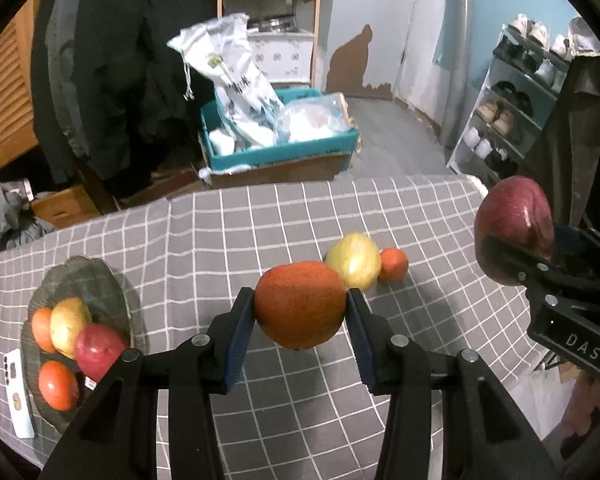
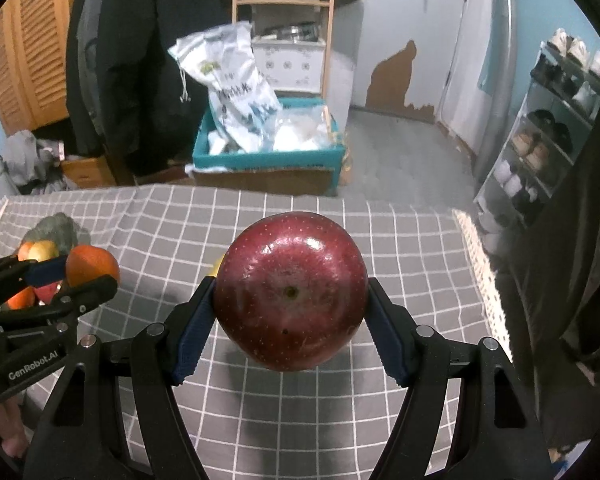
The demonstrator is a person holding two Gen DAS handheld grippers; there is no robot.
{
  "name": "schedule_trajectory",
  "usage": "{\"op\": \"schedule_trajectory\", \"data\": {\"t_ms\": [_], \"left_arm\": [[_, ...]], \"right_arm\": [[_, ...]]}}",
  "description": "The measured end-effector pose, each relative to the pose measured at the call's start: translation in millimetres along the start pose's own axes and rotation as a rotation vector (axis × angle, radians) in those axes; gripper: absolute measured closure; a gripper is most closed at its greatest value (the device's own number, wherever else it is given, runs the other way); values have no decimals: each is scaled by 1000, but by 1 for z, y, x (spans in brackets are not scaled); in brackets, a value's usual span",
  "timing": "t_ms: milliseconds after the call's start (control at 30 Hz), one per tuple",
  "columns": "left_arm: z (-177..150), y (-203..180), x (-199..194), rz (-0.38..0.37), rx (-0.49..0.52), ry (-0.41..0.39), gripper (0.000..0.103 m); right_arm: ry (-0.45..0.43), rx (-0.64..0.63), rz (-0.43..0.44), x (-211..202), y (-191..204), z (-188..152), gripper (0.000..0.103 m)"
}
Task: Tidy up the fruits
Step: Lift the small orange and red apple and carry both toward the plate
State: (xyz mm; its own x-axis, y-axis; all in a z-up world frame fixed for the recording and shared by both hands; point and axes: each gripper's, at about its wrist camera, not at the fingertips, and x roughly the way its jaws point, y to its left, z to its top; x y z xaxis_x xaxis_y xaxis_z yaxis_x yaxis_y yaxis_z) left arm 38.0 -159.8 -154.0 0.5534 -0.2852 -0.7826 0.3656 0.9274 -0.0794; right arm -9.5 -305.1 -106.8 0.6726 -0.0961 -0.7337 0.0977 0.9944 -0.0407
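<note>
My left gripper (image 1: 300,306) is shut on an orange (image 1: 300,304), held above the checked tablecloth. My right gripper (image 2: 290,292) is shut on a dark red apple (image 2: 290,290), also lifted off the table; that apple (image 1: 512,228) shows at the right edge of the left wrist view. On the cloth behind the orange lie a yellow apple (image 1: 354,260) and a small orange (image 1: 393,265), touching each other. At the left stands a glass plate (image 1: 80,276) with two oranges, a yellow apple and a red apple (image 1: 98,350) on it.
A white phone (image 1: 18,392) lies beside the plate near the table's left edge. The grey checked tablecloth (image 1: 260,224) covers the table. Beyond its far edge stand a blue box with plastic bags (image 1: 276,128), hanging dark coats, a wooden shelf and a shoe rack (image 1: 512,108).
</note>
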Motion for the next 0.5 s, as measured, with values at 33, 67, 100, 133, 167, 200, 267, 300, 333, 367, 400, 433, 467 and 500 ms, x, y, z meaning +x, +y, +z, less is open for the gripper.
{"op": "schedule_trajectory", "data": {"t_ms": [33, 67, 100, 133, 167, 200, 267, 300, 333, 367, 400, 433, 467, 500], "left_arm": [[2, 1, -4, 0, -3, -11, 57], [3, 2, -8, 0, -7, -21, 57], [5, 3, -12, 1, -7, -30, 57], [7, 4, -17, 4, -8, -41, 56], [7, 5, -20, 4, -9, -48, 57], [9, 6, -23, 6, -10, -55, 57], [11, 7, -30, 9, -10, -73, 56], [11, 8, -33, 11, -11, -79, 56], [11, 9, -36, 12, -12, -84, 57], [12, 11, -39, 14, -13, -91, 56], [12, 12, -42, 16, -13, -98, 57], [12, 13, -45, 17, -15, -105, 57], [13, 15, -48, 15, -19, -111, 57], [14, 17, -51, 14, -23, -114, 57]], "right_arm": [[-14, 0, 2, -5, 0, 3, 31], [-24, 2, 3, -7, 0, 5, 31], [-35, 3, 5, -10, 1, 6, 31], [-48, 4, 8, -15, 1, 8, 31], [-56, 5, 9, -17, 3, 9, 31], [-65, 5, 11, -19, 4, 11, 31], [-85, 0, 13, -25, 7, 14, 31], [-91, -4, 14, -27, 8, 15, 31], [-101, -8, 16, -30, 11, 17, 31], [-107, -10, 19, -32, 12, 18, 31], [-113, -12, 21, -34, 14, 19, 31], [-119, -16, 26, -37, 16, 21, 31], [-125, -18, 30, -38, 17, 22, 31], [-130, -21, 33, -40, 19, 23, 31]]}}
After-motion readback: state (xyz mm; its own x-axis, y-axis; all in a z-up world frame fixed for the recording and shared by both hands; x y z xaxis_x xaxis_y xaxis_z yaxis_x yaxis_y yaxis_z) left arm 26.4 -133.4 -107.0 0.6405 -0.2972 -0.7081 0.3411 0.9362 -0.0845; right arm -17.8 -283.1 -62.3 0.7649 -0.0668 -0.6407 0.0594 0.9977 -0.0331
